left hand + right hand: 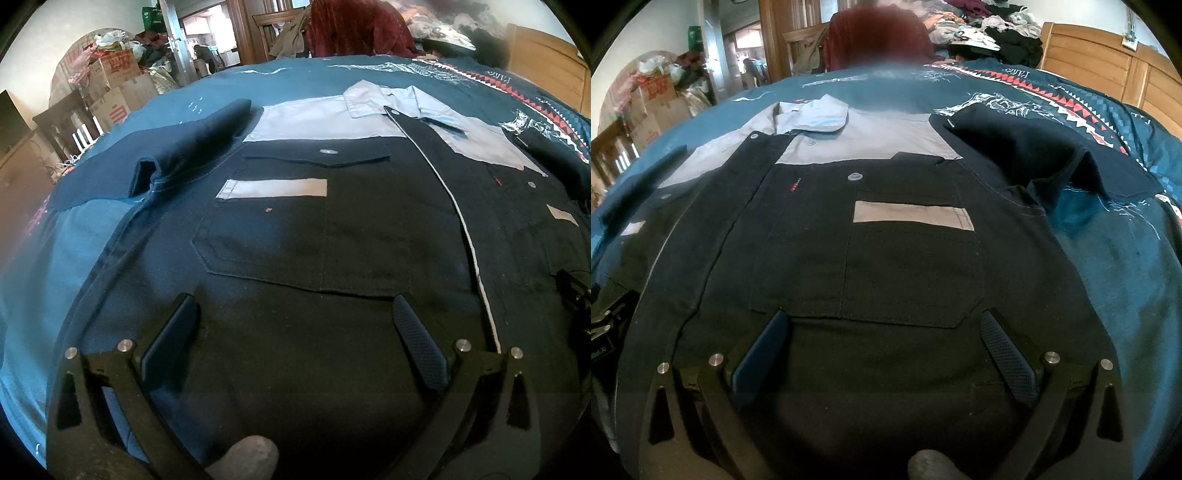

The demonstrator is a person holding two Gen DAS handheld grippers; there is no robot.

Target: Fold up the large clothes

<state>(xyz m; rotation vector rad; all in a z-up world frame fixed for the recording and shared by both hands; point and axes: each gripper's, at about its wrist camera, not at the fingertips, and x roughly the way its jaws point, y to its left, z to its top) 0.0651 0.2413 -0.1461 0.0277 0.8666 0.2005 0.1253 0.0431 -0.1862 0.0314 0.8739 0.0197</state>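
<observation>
The left gripper [295, 299] is held low over the lower front of the dark jacket [332, 229], jaws spread wide with nothing between them; the right gripper [886, 315] is posed likewise (fingers splayed, empty). The jacket is laid flat, collar toward the top, on a teal bedspread [74, 240]. Cardboard boxes [110, 85] are stacked at upper left.
</observation>
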